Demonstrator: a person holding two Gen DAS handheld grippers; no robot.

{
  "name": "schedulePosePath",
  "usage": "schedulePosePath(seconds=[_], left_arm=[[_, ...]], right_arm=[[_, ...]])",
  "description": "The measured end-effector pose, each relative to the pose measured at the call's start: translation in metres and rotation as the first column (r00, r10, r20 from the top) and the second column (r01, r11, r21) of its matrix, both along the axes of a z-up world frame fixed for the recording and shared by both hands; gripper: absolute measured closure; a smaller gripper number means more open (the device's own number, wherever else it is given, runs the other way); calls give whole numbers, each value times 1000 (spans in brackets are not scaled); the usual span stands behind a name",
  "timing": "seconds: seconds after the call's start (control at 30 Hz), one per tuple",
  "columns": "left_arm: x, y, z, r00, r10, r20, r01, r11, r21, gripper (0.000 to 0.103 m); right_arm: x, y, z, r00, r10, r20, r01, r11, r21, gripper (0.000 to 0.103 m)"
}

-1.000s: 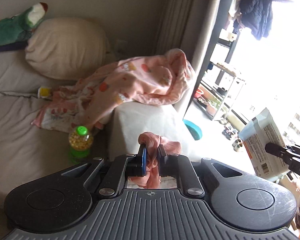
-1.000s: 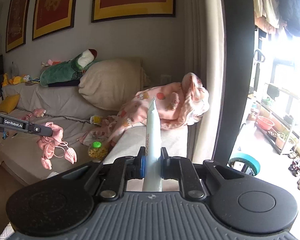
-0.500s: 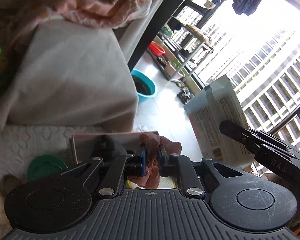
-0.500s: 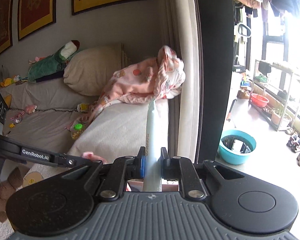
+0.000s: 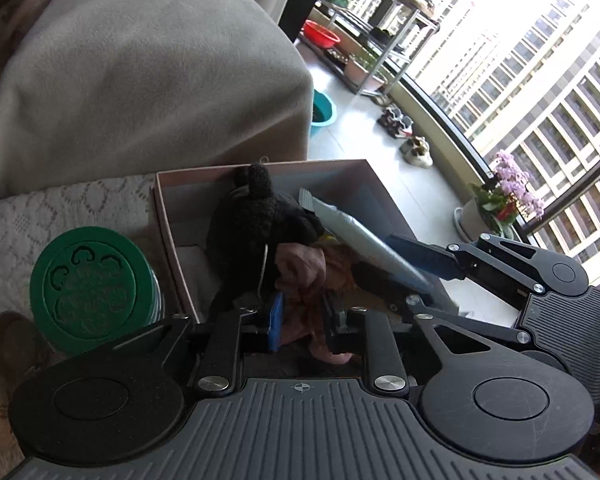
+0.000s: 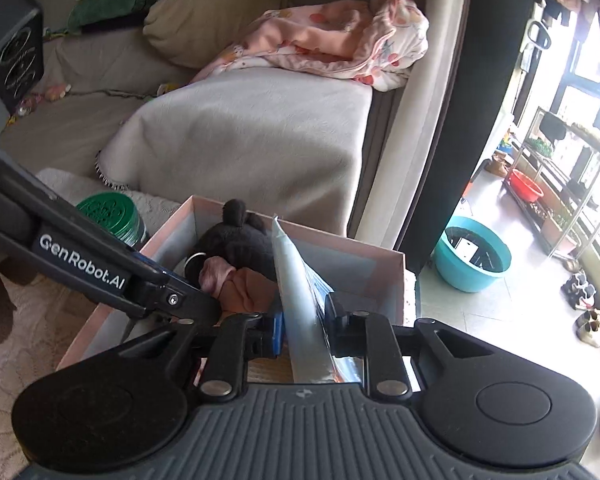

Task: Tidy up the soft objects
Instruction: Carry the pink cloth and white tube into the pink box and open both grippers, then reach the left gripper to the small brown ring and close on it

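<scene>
A pale pink cardboard box point(image 5: 168, 216) point(image 6: 384, 272) stands on a lace-covered surface and holds a black plush toy point(image 5: 256, 220) point(image 6: 236, 240). My left gripper point(image 5: 300, 320) is over the box with its jaws parted around a pink cloth point(image 5: 300, 268) point(image 6: 236, 284) that rests on the contents. My right gripper point(image 6: 304, 328) has its jaws opened around a pale blue tissue pack point(image 6: 300, 300) point(image 5: 364, 240), which leans into the box.
A green-lidded jar point(image 5: 92, 284) point(image 6: 112, 212) stands left of the box. A grey sofa arm point(image 6: 252, 132) is behind it, with a pink blanket point(image 6: 332, 40) and pillow point(image 6: 204, 16). A teal basin point(image 6: 472, 256) and shoes point(image 5: 416, 148) lie on the floor.
Both grippers swung down from the sofa to the box. Their jaws, shut on the pink cloth and the tissue pack, have opened, and both things now sit in the box.
</scene>
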State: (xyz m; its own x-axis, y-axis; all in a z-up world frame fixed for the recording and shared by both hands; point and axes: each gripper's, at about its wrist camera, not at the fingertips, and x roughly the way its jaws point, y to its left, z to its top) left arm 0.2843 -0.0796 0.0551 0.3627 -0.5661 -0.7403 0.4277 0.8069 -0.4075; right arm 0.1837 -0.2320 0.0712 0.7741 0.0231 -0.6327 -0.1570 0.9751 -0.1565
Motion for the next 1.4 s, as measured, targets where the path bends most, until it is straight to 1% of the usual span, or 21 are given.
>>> schedulePosePath(seconds=[0.03,0.07,0.13,0.17,0.2,0.27,0.37,0.43,0.47,0.53,0.63,0.67,0.7,0.77,0.9,0.97,1.07,1.17,1.23,1.3,1.4], left_arm=[[-4,5,3,1000,2,23,-2,1000,-4,80],[-8,9,6,999,2,38,-2,1000,-15,80],[-16,22,13,998,14,54,-11,999,-52,80],[-21,27,17,998,24,60,-20,997,-70,80],[-23,32,21,997,37,68,-31,996,-88,80],[-21,31,26,995,56,87,-46,992,-117,80],[-18,25,25,996,45,82,-34,991,-131,80],[-16,16,17,998,34,58,-27,993,-113,80],[-15,11,11,998,38,49,-33,995,-91,80],[-14,3,-2,998,54,40,-53,998,-41,80],[-9,-3,-17,997,72,14,-72,997,-5,81],[-9,-4,-17,997,68,18,-68,998,-11,81],[-9,-4,-16,998,64,21,-64,998,-12,81],[-10,0,-10,998,59,35,-58,998,-20,81],[-26,23,11,992,73,106,-69,997,-39,81],[-39,41,20,984,100,148,-93,994,-56,81],[-67,78,31,952,188,242,-175,982,-71,81],[-89,114,33,901,286,326,-296,955,-22,81],[-98,130,25,892,322,316,-341,940,6,81],[-99,143,9,906,339,253,-357,934,28,81],[-103,148,-17,914,357,194,-371,928,37,81]], right_arm=[[-2,2,-1,1000,17,-3,-17,1000,11,69],[-5,1,1,999,47,-17,-46,998,52,65],[-13,-6,12,992,116,-47,-106,979,175,62],[-18,-10,19,991,130,-43,-118,971,209,58],[-25,-14,29,990,140,-23,-131,965,227,55],[-36,-20,48,989,144,41,-150,960,237,42],[-45,-30,69,988,89,123,-116,965,235,42],[-37,-35,67,991,26,132,-56,972,228,46],[-31,-37,61,994,4,112,-31,971,237,53],[-13,-41,38,999,-22,37,11,965,263,62],[7,-41,-2,997,-35,-73,54,959,280,62],[8,-39,-15,995,-50,-82,71,959,273,61],[6,-37,-22,996,-68,-57,81,965,251,61],[2,-33,-25,996,-79,-32,84,970,228,60],[-1,-30,-25,997,-71,-14,72,977,198,60],[-4,-28,-24,998,-66,-6,66,982,177,53],[-7,-28,-20,998,-57,-11,58,984,171,51],[-11,-31,-9,999,-52,-3,52,979,199,51],[-16,-27,2,999,-41,33,34,982,185,50],[-21,-20,11,997,-30,64,19,986,164,50],[-29,-5,23,994,6,105,-23,986,162,50]])
